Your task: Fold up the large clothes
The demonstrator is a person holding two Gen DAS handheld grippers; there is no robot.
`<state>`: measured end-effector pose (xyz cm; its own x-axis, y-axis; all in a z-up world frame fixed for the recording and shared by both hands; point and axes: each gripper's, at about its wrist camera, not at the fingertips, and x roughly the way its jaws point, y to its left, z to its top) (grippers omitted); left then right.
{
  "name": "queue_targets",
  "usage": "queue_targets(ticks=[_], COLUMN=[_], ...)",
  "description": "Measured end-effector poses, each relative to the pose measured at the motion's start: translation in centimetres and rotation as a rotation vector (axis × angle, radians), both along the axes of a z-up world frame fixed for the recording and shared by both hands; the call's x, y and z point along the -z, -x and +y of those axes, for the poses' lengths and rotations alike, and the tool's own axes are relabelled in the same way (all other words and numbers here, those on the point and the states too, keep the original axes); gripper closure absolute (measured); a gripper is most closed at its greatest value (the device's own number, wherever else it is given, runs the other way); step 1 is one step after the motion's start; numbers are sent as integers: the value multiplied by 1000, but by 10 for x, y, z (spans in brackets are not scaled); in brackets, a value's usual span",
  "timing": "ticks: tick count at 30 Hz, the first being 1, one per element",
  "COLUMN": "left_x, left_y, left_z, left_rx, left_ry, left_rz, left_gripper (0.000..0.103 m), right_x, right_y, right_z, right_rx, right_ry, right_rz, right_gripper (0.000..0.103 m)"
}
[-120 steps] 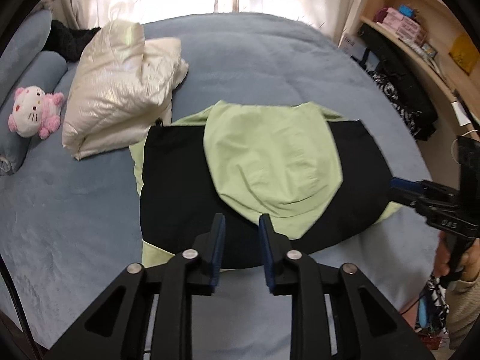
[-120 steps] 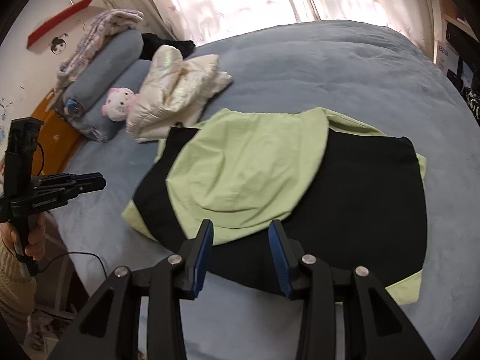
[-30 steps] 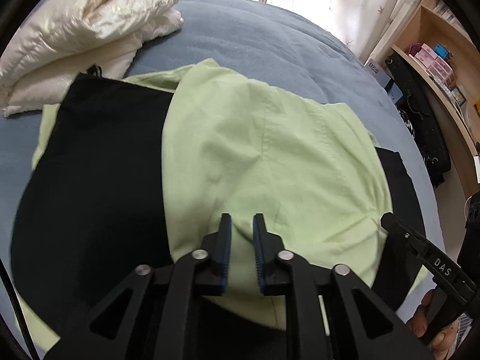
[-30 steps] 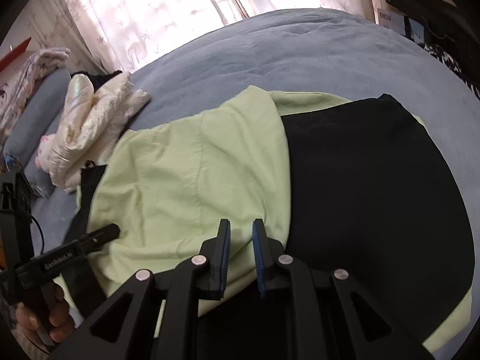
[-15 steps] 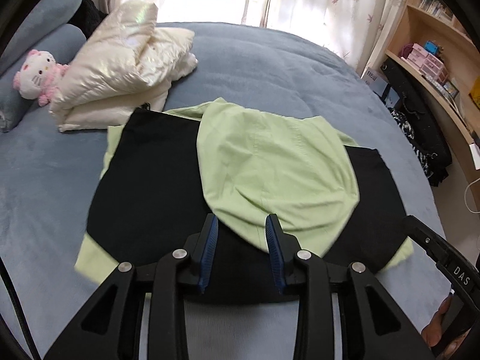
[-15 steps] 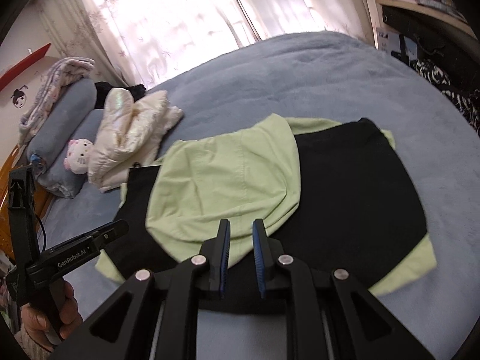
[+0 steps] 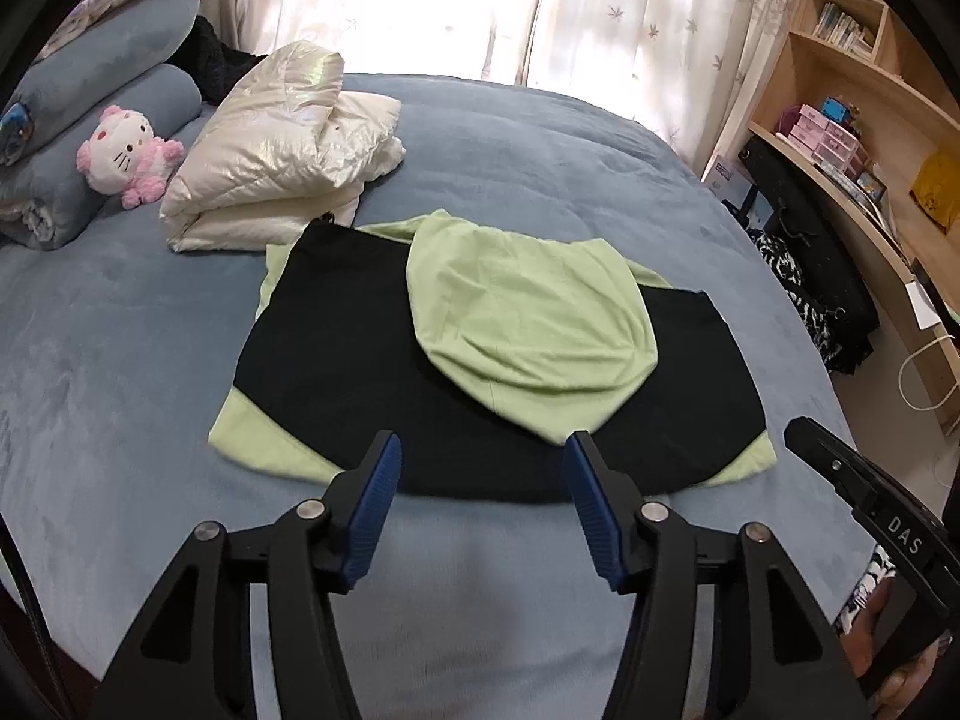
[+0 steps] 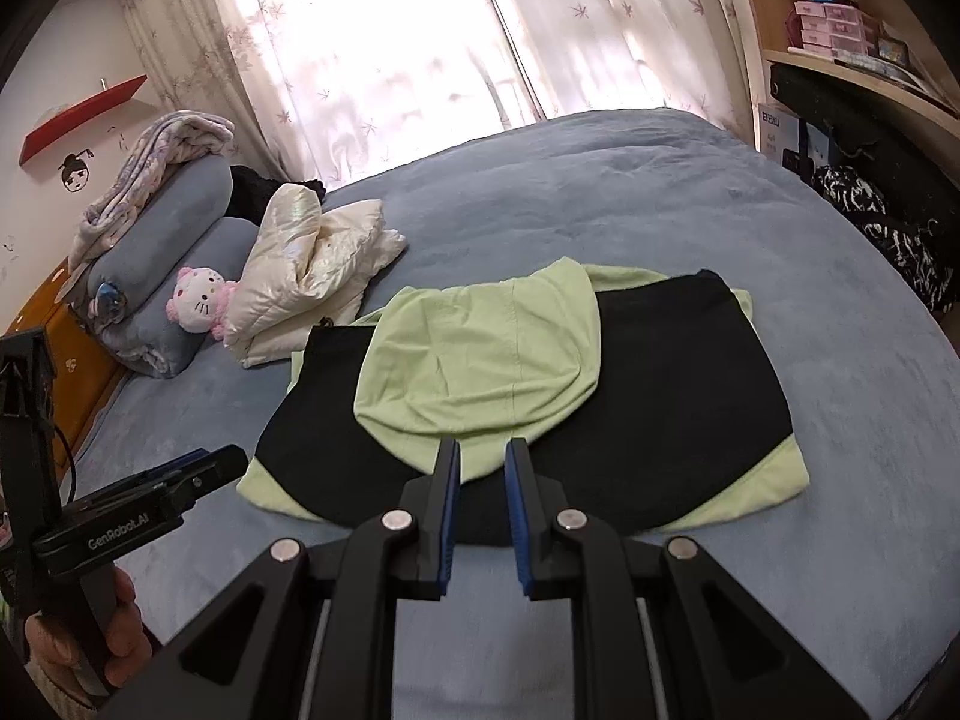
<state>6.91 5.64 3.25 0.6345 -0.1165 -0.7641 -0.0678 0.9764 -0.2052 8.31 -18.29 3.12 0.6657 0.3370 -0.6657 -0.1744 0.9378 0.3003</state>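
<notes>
Left wrist view: the black-and-green garment (image 7: pixel 372 360) lies flat on the bed (image 7: pixel 120 372), ahead of and below the left tongs (image 7: pixel 480 468), its long axis crosswise. Their jaws are opening, nothing between them. The right tongs (image 8: pixel 482 468) hover nearly together and empty. Each set sits nearest its own front corner, so the next fold probably starts there.

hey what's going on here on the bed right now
A person holds a gripper in each hand over a blue bed, folding a black and green jacket. It lies flat in a compact fold, its green hood laid on top. Neither gripper holds anything: the left gripper has its jaws opening with nothing between them, and the right gripper hovers with jaws narrowly apart. A folded cream jacket sits nearby.
</notes>
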Motion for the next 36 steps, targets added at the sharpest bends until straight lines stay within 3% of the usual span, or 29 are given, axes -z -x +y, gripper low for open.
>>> queue_targets(ticks=[5, 9, 12, 15, 21, 30, 36], left_x=[-13, -24, -18, 8, 62, 151, 182], left_y=[26, 43, 43, 33, 17, -21, -48], left_z=[1, 5, 10, 21, 44, 83, 102], left_rx=[-5, -28, -53, -71, -120, -232, -303], left_ry=[13, 8, 0, 42, 145, 311, 384], left_rz=[-10, -83, -97, -56, -30, 84, 87], left_gripper=[46, 23, 23, 23, 23, 23, 23], right_x=[-3, -13, -14, -8, 16, 53, 73], right_y=[18, 34, 38, 35, 22, -12, -41], right_z=[1, 10, 20, 25, 32, 46, 56], right_rx=[-29, -60, -71, -70, -45, -45, -57], right_ry=[-11, 14, 48, 55, 59, 74, 86], right_rz=[13, -32, -74, -92, -132, -89, -49], right_gripper=[88, 88, 84, 69, 68, 68, 68])
